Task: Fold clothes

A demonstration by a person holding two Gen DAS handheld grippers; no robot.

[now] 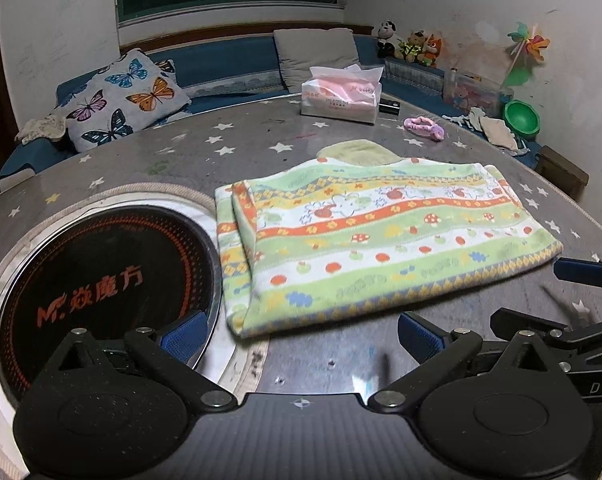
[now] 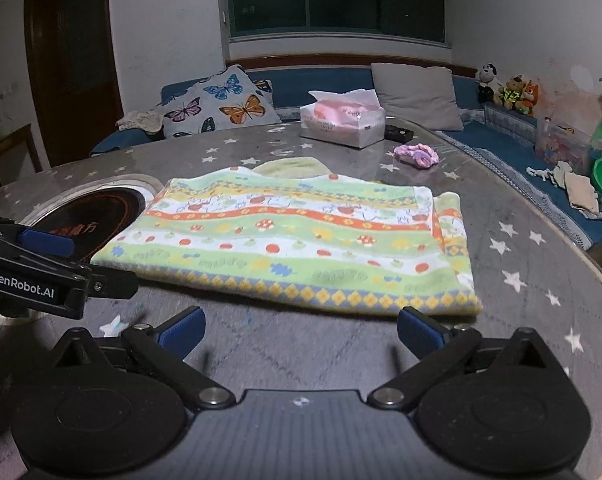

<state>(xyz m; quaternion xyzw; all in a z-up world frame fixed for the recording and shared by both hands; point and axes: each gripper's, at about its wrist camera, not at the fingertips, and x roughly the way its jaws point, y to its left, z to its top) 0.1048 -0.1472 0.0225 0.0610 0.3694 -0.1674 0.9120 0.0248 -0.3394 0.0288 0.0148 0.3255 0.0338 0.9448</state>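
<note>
A folded striped cloth [image 1: 373, 240] in green, orange and white, with mushroom and fruit prints, lies flat on the grey star-patterned table [image 1: 261, 140]. It also shows in the right wrist view [image 2: 293, 240]. A pale green cloth [image 1: 357, 150] peeks out from behind it. My left gripper [image 1: 301, 336] is open and empty just in front of the cloth's near edge. My right gripper [image 2: 301, 330] is open and empty in front of the cloth's near edge. The right gripper's finger shows at the right of the left wrist view [image 1: 581, 270]. The left gripper shows at the left of the right wrist view [image 2: 41, 256].
A round black induction cooktop [image 1: 101, 280] is set into the table left of the cloth. A tissue pack [image 1: 341, 98], a small black box [image 1: 389, 108] and a pink scrunchie [image 1: 425, 128] sit at the far side. A blue sofa [image 1: 221, 64] with cushions and toys lies beyond.
</note>
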